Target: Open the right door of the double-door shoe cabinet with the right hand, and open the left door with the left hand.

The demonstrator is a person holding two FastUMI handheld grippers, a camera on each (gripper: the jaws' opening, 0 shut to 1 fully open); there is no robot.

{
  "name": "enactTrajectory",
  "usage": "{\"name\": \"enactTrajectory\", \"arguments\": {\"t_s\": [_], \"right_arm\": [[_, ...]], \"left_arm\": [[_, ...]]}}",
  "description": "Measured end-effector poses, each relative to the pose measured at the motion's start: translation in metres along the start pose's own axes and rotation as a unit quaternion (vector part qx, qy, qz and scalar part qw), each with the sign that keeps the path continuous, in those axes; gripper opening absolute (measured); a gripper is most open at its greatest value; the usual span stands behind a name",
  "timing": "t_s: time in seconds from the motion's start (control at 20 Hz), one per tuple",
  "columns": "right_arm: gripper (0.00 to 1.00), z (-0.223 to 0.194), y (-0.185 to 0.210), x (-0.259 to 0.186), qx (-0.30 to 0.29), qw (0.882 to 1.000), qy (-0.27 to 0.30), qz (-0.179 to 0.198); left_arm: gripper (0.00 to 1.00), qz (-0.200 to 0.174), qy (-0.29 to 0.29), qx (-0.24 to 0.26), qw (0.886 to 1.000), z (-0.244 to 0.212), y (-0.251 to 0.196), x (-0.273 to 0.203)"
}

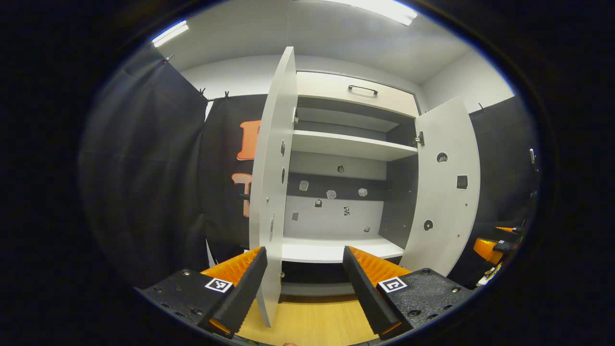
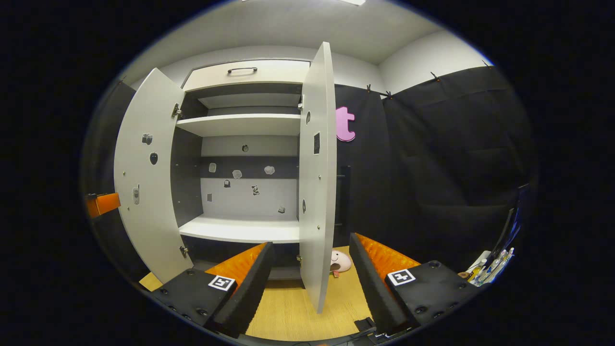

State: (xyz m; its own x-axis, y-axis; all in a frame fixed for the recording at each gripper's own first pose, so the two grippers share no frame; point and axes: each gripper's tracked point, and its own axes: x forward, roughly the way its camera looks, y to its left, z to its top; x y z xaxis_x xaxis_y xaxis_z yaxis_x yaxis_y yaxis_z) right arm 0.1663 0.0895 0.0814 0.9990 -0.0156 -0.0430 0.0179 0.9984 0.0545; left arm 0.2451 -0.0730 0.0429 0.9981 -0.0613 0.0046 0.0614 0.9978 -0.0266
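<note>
White board doors, left door [image 1: 271, 192] and right door [image 2: 317, 178], look stiff, light; grip free edges; left gripper [image 1: 305, 283] and right gripper [image 2: 312, 281] gape apart

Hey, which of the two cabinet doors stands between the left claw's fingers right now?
The left door, seen edge-on between the open left claw. The right door hangs open farther off to the side, showing its inner face.

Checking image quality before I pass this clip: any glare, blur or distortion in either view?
Left gripper view: ceiling light blows out; left door bows from fisheye; focus sharp. Right gripper view: right door bows likewise; cabinet evenly lit, no motion blur.
</note>
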Motion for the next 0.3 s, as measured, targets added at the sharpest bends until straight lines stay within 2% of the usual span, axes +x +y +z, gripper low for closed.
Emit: {"name": "enactTrajectory", "arguments": {"t_s": [0.05,0.1,0.3], "right_arm": [[0.94,0.0002,-0.0001,-0.0003,-0.001,1.000,-0.001,0.000],[0.94,0.0003,0.0003,-0.0004,-0.002,1.000,-0.001,0.001],[0.94,0.0025,0.0011,0.0002,-0.001,1.000,-0.003,0.002]], "left_arm": [[0.92,0.002,0.000,0.000,1.000,0.0002,0.0007,0.0010],[0.95,0.004,0.000,0.000,1.000,0.0000,0.0017,0.0009],[0.95,0.015,0.000,-0.006,1.000,0.0003,0.0043,0.0018]]}}
